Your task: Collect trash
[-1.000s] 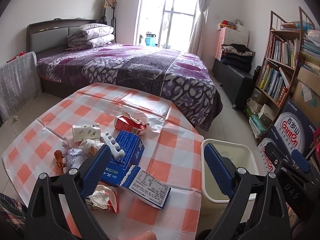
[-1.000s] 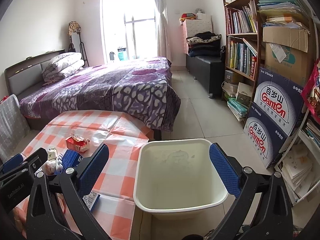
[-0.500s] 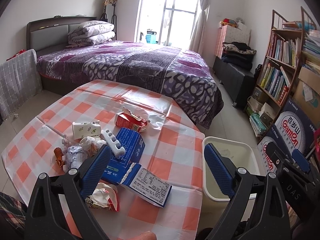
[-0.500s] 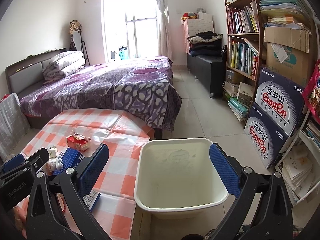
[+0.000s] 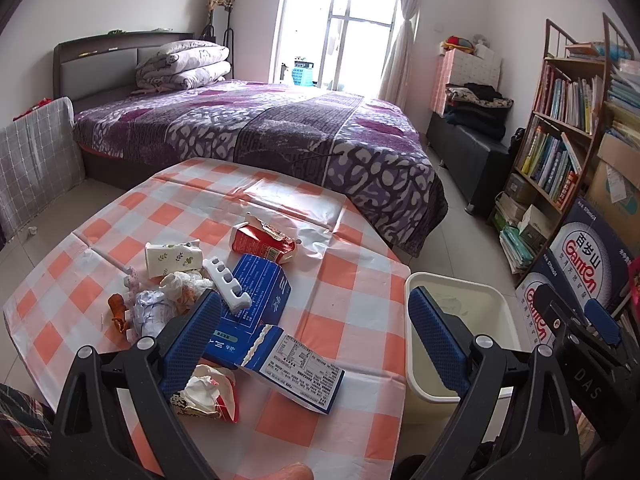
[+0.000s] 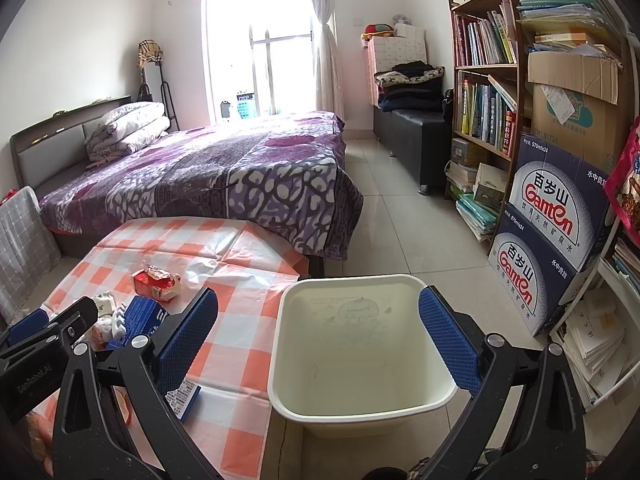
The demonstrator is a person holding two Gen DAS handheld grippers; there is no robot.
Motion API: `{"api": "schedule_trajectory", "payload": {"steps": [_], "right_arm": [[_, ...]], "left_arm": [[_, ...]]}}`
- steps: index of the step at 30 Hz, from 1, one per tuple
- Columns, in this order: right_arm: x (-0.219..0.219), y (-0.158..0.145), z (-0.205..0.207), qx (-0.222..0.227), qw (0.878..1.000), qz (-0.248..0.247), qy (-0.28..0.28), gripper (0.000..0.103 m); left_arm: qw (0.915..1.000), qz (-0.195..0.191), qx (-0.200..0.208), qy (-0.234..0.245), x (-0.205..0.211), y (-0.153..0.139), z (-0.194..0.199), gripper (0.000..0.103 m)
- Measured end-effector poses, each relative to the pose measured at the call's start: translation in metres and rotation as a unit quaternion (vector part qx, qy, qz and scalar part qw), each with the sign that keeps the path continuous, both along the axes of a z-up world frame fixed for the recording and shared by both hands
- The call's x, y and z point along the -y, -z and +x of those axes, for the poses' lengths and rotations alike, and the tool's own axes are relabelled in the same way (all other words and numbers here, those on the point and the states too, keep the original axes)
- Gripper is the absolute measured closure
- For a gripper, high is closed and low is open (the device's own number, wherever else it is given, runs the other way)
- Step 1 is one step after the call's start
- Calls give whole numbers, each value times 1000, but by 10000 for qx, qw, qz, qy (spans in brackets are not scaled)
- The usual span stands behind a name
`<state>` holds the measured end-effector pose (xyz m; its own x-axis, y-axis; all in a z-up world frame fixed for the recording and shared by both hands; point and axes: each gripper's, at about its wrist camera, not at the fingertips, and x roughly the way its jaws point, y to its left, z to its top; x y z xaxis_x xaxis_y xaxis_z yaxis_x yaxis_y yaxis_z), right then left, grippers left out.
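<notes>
Trash lies on the checked tablecloth [image 5: 352, 312]: a torn red carton [image 5: 260, 242], a white patterned carton [image 5: 170, 258], a white plastic piece [image 5: 228, 284], a flattened blue box [image 5: 260, 308], crumpled paper [image 5: 160, 300] and a crumpled wrapper [image 5: 208, 394]. My left gripper [image 5: 316, 340] is open and empty above the table's near edge. A cream bin [image 6: 360, 352] stands beside the table's right edge and holds nothing. My right gripper [image 6: 320, 340] is open and empty above the bin. The red carton [image 6: 156, 280] also shows in the right wrist view.
A bed with a purple cover [image 5: 280, 132] stands behind the table. A bookshelf [image 6: 488, 92] and stacked water cartons [image 6: 552, 220] line the right wall. A dark bench with folded clothes [image 6: 412, 120] stands by the far wall. Tiled floor [image 6: 400, 232] lies between bed and shelf.
Both grippers have shifted only slightly. The trash and the bin have not moved.
</notes>
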<state>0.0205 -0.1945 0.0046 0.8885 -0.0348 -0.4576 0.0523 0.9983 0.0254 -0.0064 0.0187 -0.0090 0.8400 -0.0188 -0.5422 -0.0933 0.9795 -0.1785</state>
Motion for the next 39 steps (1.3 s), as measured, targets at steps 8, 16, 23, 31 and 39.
{"api": "schedule_trajectory", "payload": {"steps": [8,16,23,31,39], "right_arm": [[0,0,1,-54,10000,-66,-4,7],[0,-1,1,-72,9999,-137,-2,7],[-1,-1,1,-63,9998,-186,-2,7],[-1,-2,2,-84,9997,-217,-9,7],[-7,12,38,-1452,9876,526,-276,7]], "left_arm": [[10000,-49,20,6,0,-1,0,11],[9990,18,441,-11,-4,5,-3,11],[9990,-40,449,-11,-4,4,-3,11],[9996,-105,257,-59,-5,4,0,11],[9975,-172,-648,-235,-32,18,36,11]]}}
